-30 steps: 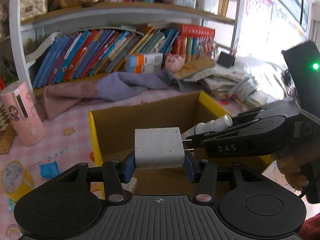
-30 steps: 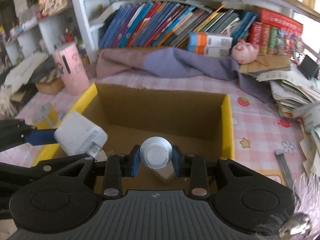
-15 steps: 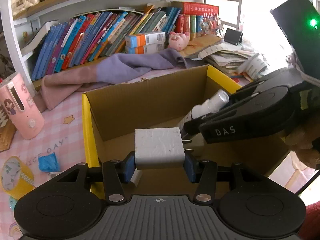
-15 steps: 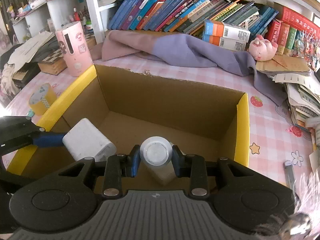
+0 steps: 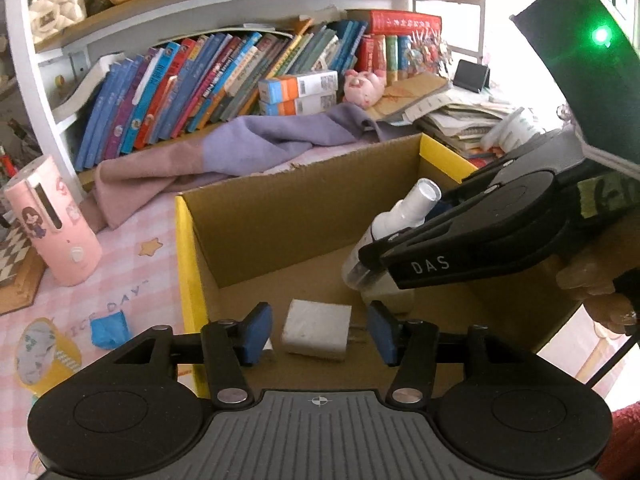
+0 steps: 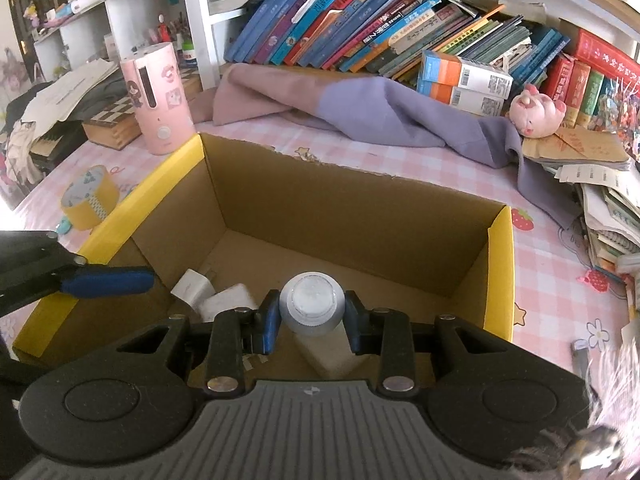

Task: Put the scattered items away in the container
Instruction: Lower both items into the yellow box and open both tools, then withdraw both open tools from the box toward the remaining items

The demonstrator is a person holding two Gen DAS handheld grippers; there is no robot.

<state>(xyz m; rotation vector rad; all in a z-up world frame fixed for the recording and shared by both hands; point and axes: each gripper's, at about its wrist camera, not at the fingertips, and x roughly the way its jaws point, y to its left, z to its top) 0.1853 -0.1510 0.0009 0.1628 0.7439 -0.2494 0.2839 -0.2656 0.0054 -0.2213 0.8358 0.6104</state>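
Note:
A cardboard box [image 5: 280,216] with yellow-edged flaps [image 6: 500,280] stands on the pink table. My left gripper [image 5: 318,334] is open over the box's near left corner. A white plug charger [image 5: 317,335] lies loose on the box floor between its fingers, and shows in the right wrist view [image 6: 230,304] beside another white adapter [image 6: 193,289]. My right gripper [image 6: 309,316] is shut on a white bottle [image 6: 312,304], held over the inside of the box. The bottle [image 5: 394,224] and right gripper also show in the left wrist view.
A yellow tape roll [image 5: 40,356] and a blue scrap [image 5: 108,328] lie left of the box. A pink canister [image 6: 156,98], a purple cloth [image 6: 360,112], a pig toy [image 6: 536,110], books and paper piles [image 6: 608,208] surround it.
My left gripper has opened and let the white charger drop onto the box floor. Both grippers have moved lower over the box. The right gripper still holds the bottle.

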